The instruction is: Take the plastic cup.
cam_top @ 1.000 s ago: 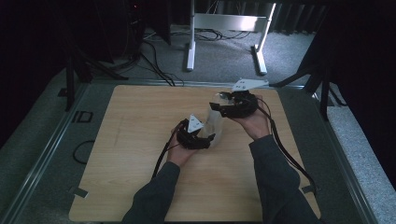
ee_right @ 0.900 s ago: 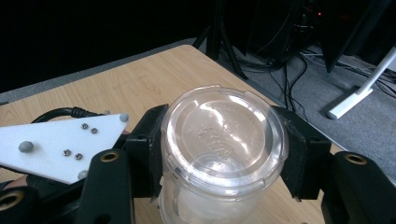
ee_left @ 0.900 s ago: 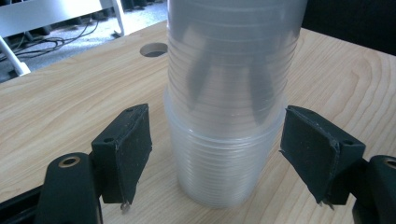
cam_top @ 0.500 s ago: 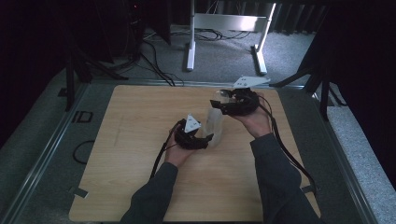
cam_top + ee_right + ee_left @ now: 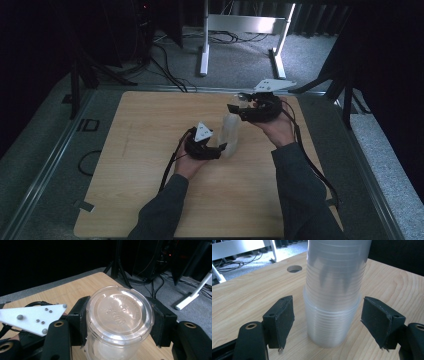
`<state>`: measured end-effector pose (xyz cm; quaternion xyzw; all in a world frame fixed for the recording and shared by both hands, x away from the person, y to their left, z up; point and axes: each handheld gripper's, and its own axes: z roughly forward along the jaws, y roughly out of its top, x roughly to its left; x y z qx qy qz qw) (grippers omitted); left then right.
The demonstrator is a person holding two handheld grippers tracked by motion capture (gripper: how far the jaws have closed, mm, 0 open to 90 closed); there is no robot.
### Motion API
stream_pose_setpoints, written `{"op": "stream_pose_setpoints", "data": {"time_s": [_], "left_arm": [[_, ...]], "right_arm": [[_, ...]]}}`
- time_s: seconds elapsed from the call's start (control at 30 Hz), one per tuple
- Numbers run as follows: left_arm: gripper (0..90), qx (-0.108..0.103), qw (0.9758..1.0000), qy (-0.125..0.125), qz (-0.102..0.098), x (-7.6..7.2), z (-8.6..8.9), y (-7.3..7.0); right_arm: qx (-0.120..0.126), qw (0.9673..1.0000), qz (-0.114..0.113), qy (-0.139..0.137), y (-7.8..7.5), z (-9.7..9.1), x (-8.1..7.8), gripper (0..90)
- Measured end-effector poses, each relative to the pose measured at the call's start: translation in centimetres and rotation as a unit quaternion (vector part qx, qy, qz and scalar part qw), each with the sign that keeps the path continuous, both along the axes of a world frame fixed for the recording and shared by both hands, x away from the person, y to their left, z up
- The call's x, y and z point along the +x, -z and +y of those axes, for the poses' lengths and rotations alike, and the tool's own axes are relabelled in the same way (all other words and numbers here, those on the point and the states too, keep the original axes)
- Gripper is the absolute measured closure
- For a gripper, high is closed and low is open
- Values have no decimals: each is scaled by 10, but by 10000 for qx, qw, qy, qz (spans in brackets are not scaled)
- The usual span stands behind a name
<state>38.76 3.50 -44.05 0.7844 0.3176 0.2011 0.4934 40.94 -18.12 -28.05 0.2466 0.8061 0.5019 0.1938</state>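
Cups (image 5: 230,134) stand in a tall stack near the middle of the wooden table (image 5: 140,150), upside down, one inside the next. They are clear plastic, so the wood shows through them. The round bottom of the top cup (image 5: 119,312) faces up.

Up high, the right gripper (image 5: 239,111) holds the top of the stack. In the right gripper view its two black jaws press on both sides of the top cup, and the cup sits tight between them. The person's right hand (image 5: 274,125) holds this gripper from the far right side of the table.

Down low, the left gripper (image 5: 223,148) is at the bottom of the stack. Its jaws have just been closing in. In the left gripper view the stack (image 5: 334,302) stands between the two black pads (image 5: 284,317), one on each side. There is a small gap on both sides, so the pads do not press on the cups. The left hand (image 5: 192,159) holds this gripper close to the table top.

A round hole (image 5: 294,268) is in the table behind the stack. Black cables (image 5: 172,160) trail from both grippers back over the person's dark sleeves (image 5: 165,210).
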Motion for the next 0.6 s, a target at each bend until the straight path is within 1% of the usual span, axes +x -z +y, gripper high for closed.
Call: {"op": "stream_pose_setpoints", "data": {"time_s": [0.07, 0.2, 0.3, 0.33, 0.37, 0.47, 0.6], "left_arm": [[269, -8, 10000, 9, 7, 0, 2, -1], [286, -28, 10000, 16, 16, -1, 5, -2], [293, -16, 10000, 22, 6, -1, 6, -2], [293, -40, 10000, 52, 11, -2, 7, -3], [313, -40, 10000, 51, -7, -2, 8, -3], [314, -72, 10000, 30, -32, -3, 9, -4], [319, -107, 9999, 69, -39, -5, 11, -5]], "right_arm": [[-25, 10000, -17, -13, -2, 0, -1, 411], [15, 10000, 26, -65, -4, -2, -2, 411], [-6, 10000, 28, -79, -5, -3, -4, 411], [-13, 10000, 32, -90, -6, -3, -4, 411], [-40, 9999, 51, -105, -7, -4, -6, 411], [-48, 9999, 71, -122, -7, -5, -7, 411], [-14, 9998, 74, -158, -8, -7, -10, 411]]}}
